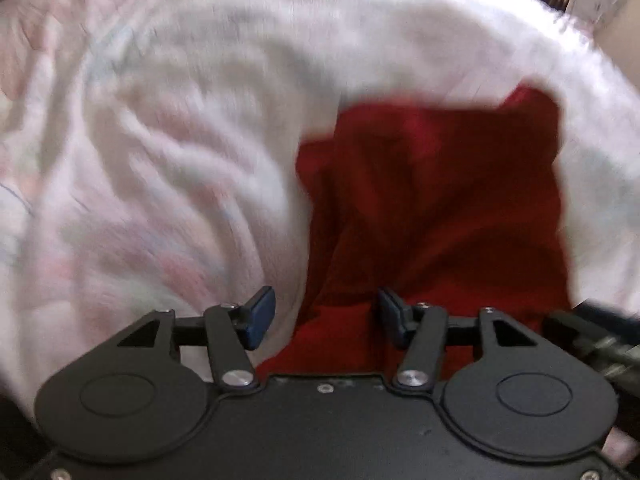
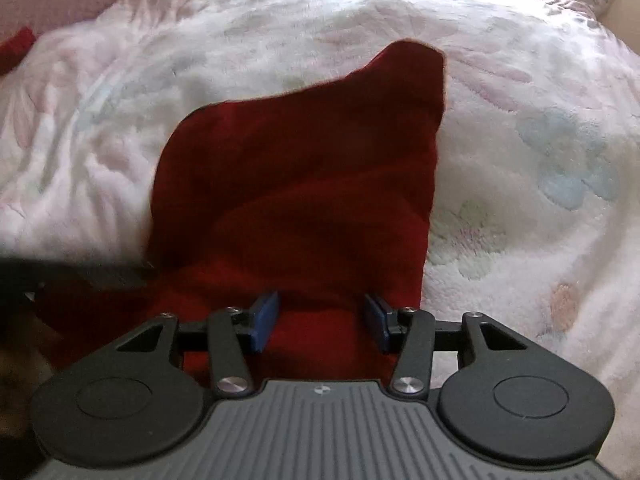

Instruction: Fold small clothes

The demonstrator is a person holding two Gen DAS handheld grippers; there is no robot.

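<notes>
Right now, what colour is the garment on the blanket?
Dark red garment, plain, no visible pattern. Sharpest in the right wrist view.

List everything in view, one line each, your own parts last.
red garment: one, dark red, lying on the blanket ahead of both grippers.
blanket: one, white fleece with pale pastel flowers, covering the surface.
red cloth: one piece, red, far left edge.
left hand-held gripper: one, black with blue pads, jaws open, over the garment's left edge.
right hand-held gripper: one, black with blue pads, jaws open over the garment.
</notes>
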